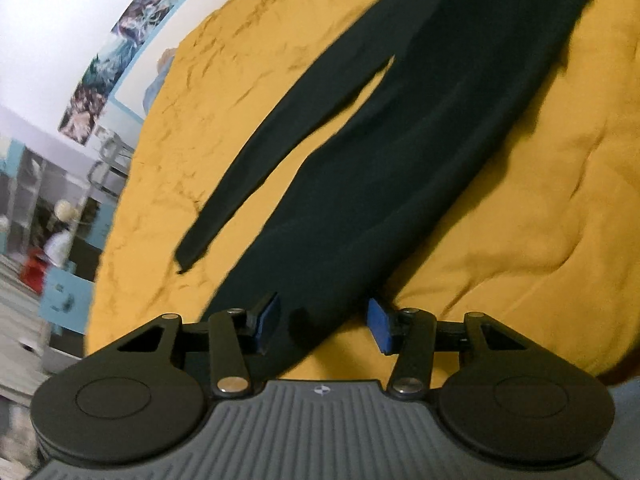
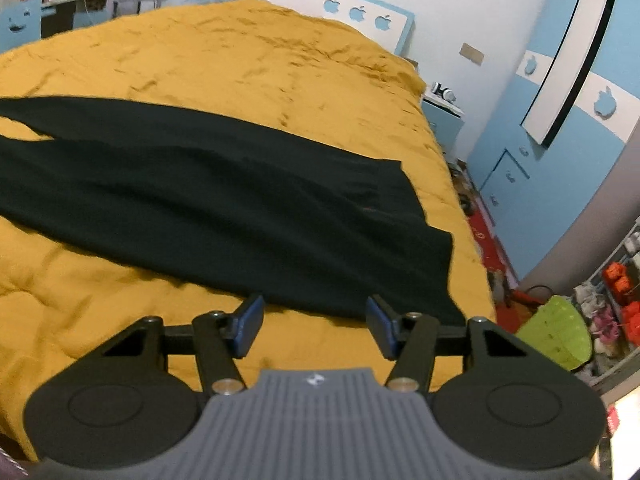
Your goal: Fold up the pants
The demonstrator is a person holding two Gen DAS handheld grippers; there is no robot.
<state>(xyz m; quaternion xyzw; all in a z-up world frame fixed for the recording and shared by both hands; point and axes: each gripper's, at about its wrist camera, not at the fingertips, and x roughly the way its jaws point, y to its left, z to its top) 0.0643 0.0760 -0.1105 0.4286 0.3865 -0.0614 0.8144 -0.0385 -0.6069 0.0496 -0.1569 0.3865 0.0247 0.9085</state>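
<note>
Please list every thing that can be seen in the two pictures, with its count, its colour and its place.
pants: one, black, spread flat on the cover, legs slightly apart
bed cover: one, mustard yellow, over the bed
headboard: one, white with blue apples, behind the bed
nightstand: one, blue, right of the bed
basket: one, green, on the floor at right
left gripper: one, black, blue pads, open at a pant leg end
right gripper: one, black, blue pads, open at the waist edge

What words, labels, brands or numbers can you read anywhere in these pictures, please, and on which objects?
No readable text.
Small white emblem on each gripper's grey body: a symbol, not letters.
Posters on the wall: too blurred to read.
Apple shapes on the headboard: decoration, no words.
</note>
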